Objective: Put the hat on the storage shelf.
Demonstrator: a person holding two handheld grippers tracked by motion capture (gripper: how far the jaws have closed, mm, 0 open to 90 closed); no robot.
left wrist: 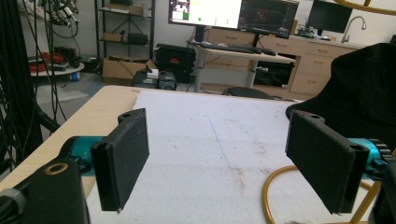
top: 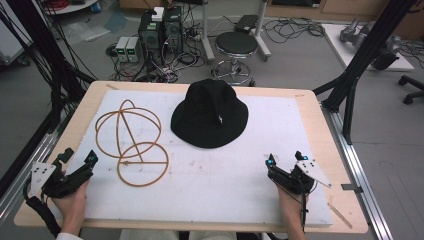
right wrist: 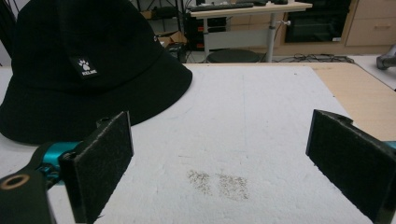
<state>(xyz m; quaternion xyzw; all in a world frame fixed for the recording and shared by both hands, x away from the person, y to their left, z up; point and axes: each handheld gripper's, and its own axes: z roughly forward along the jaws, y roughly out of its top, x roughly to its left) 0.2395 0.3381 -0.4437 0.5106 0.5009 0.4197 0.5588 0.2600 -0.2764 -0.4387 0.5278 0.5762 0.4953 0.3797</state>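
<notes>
A black bucket hat (top: 210,114) is seen resting brim-down on the white foam sheet (top: 240,185) that covers the wooden table (top: 330,145), toward the far middle of the sheet. Just to its left, a frame of tan wire rings (top: 132,142) is laid on the same sheet, one ring lying flat and two standing crossed.

The left gripper (top: 77,160) is held by a hand (top: 72,205) at the near left edge of the sheet, well apart from the hat; its jaws are spread wide with nothing between them. In the left gripper view, part of a tan ring (left wrist: 275,191) is seen low between the jaws, and the hat (left wrist: 364,88) at the right.

The right gripper (top: 285,161) is held at the near right, also released and holding nothing. In the right gripper view, the hat (right wrist: 88,65) is seen ahead at the left, a small white label (right wrist: 87,66) on its crown.
</notes>
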